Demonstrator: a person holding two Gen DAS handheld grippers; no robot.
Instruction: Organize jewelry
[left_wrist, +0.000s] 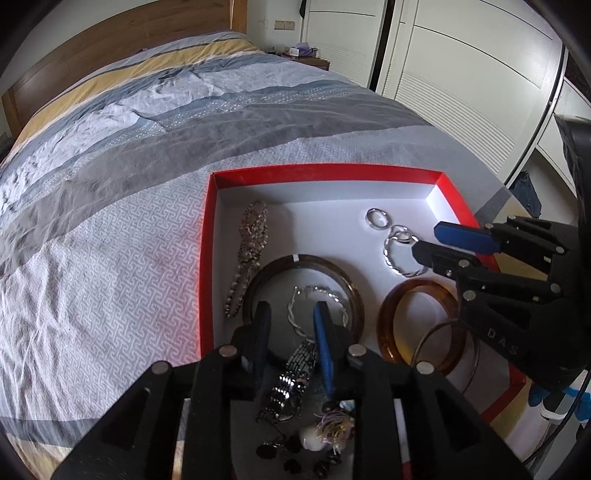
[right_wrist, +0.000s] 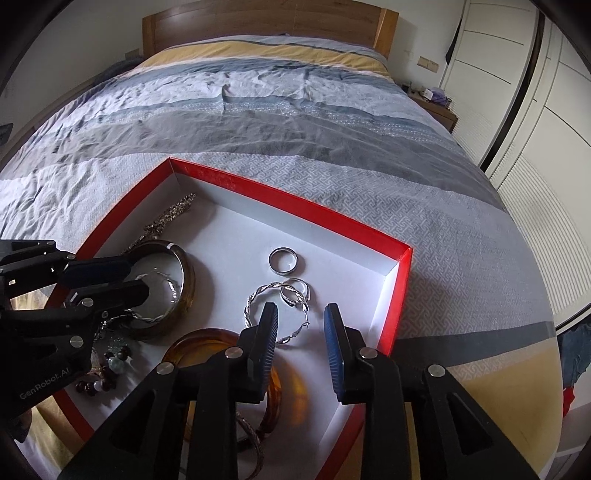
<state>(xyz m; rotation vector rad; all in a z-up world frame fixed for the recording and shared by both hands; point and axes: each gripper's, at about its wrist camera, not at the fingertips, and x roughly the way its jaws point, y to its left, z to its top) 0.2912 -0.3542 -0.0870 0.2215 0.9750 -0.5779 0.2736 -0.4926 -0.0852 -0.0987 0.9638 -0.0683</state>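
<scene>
Nearest in the left wrist view, the left gripper (left_wrist: 290, 325) hangs over the tray with its jaws spread and nothing between them. Under it lie a silver link watch band (left_wrist: 293, 373) and, at six o'clock, a clump of dark beads (left_wrist: 295, 448). Just beyond sits a dark brown bangle (left_wrist: 354, 291) with a twisted silver hoop (left_wrist: 295, 317) inside its ring. At three o'clock of that, an amber bangle (left_wrist: 388, 317) lies flat, a thin wire hoop (left_wrist: 428, 339) overlapping it. The right gripper (right_wrist: 301, 332) is also spread wide and empty, poised above a twisted silver hoop earring (right_wrist: 255, 299) and a small ring (right_wrist: 295, 290) touching it. A plain silver ring (right_wrist: 282, 260) rests just past them at twelve o'clock. Along the tray's far left wall stretches a beaded chain (left_wrist: 251, 243). All of it sits in the red-rimmed white tray (left_wrist: 321, 171), which rests on the striped bed (left_wrist: 147, 147), with the wooden headboard (right_wrist: 258, 22) farthest off.
</scene>
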